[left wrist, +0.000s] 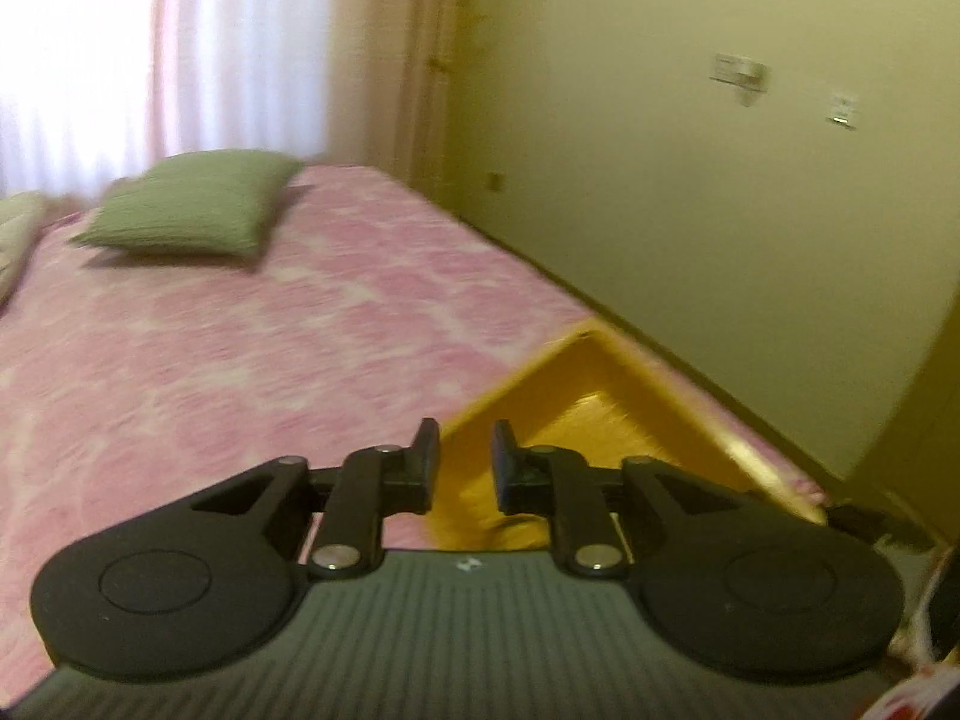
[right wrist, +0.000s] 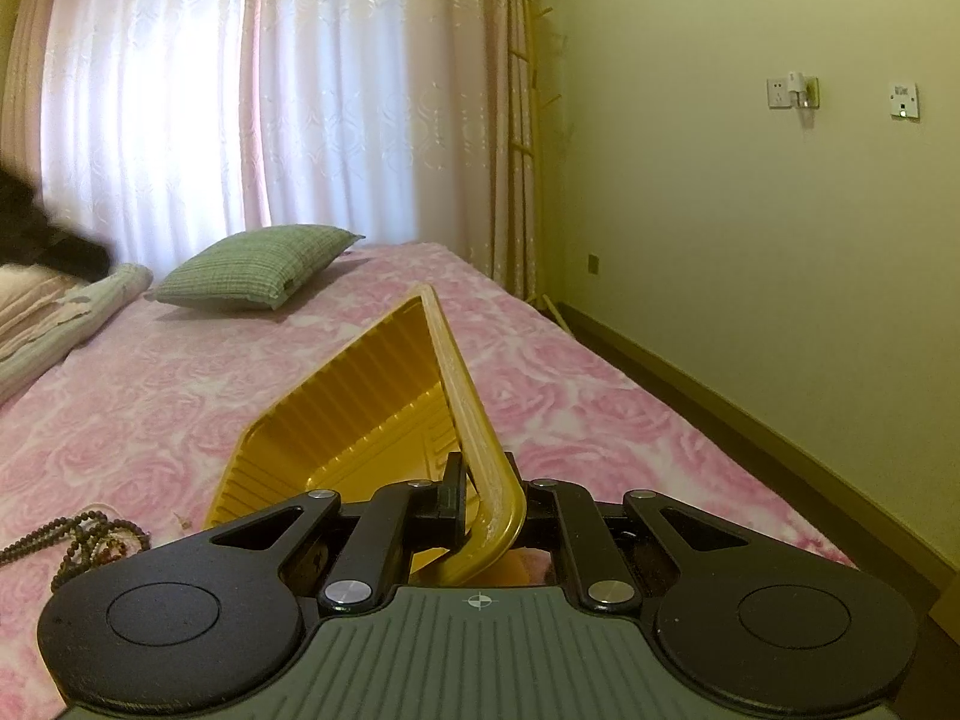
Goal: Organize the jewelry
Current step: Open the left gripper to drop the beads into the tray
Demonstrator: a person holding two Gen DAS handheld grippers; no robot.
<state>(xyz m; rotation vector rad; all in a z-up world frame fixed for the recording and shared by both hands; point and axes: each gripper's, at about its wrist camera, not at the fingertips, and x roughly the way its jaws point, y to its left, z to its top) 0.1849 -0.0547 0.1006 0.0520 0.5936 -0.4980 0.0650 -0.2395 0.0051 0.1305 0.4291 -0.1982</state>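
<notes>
A home bedroom: a wide bed with a pink rose-patterned cover [right wrist: 540, 360] fills the room, a green checked pillow [right wrist: 258, 267] lies at its far end, sheer pink-and-white curtains [right wrist: 270, 90] hang behind that pillow, and white wall sockets [right wrist: 792, 93] sit on the yellowish wall beside the bed.
</notes>
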